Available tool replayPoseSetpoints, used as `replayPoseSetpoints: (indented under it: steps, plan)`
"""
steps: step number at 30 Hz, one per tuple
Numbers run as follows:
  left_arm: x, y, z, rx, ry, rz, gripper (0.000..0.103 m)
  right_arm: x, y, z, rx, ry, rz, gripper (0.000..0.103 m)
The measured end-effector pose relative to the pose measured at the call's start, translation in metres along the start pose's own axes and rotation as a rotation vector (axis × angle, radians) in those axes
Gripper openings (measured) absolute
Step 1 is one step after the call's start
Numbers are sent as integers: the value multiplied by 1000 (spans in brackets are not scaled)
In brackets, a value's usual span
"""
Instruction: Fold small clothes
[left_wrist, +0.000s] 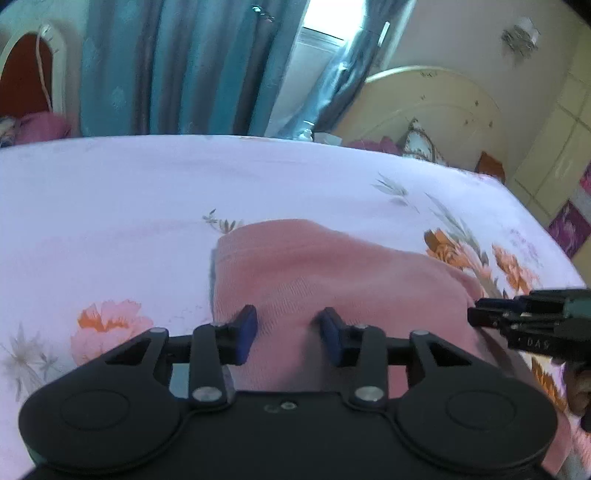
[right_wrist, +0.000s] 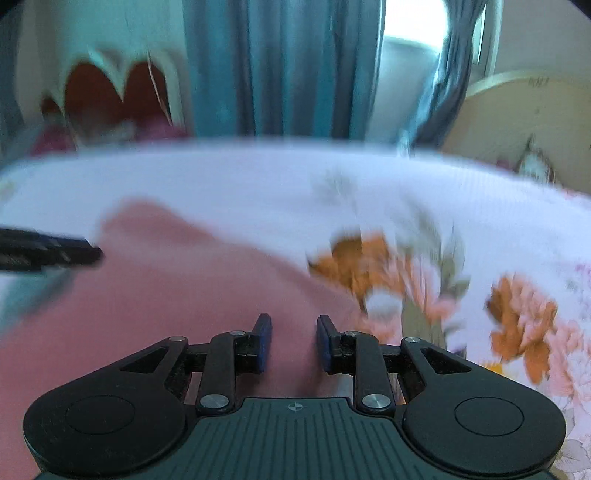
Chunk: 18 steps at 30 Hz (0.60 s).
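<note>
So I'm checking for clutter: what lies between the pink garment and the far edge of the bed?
Only bare floral bedsheet lies beyond the pink garment up to the bed's far edge, clearest in the left wrist view.

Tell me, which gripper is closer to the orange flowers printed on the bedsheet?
Right. The right gripper sits just beside the orange flowers, over the pink cloth; the left gripper is farther across that cloth.

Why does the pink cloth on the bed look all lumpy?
The pink cloth is not lying flat on the flowery bedsheet: its far end humps up and its left edge is rolled over. The headboard behind looks chipped and spotted. Nothing is spilled or torn that I can see.
</note>
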<state>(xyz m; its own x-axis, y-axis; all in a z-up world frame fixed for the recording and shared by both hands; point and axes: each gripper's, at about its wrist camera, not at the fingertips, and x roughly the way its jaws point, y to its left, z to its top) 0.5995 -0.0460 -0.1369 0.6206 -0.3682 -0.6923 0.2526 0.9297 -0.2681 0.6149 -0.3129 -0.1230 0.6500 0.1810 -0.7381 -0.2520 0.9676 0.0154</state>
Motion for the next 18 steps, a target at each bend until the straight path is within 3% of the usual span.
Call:
replayPoseSetpoints:
  steps: [3,4,5,7,9,11,14,18]
  plan:
    - [-14,-5,-1,13,-20,25,39,-7,-7,1,23,11,1,30]
    - [-23,-7,-4,25,-39,27,45,-15,-13,0,61,9,22,30]
    - [-33,-7,-9,35,-47,21,69,-25,-21,-4,104,-1,67,32]
    - [-52,-7,-20,64,-47,34,96,-44,-38,-15,175,-14,131,88]
    - [-64,-3,-31,75,-14,0,91,-58,-51,-24,248,16,225,88]
    - [-68,6,-40,24,34,-45,78,-61,-66,-32,318,77,315,85]
    - [-65,20,-49,-89,102,-119,73,-55,-83,-46,424,196,436,82]
    - [-51,34,-56,-258,171,-210,73,-45,-96,-55,516,221,541,78]
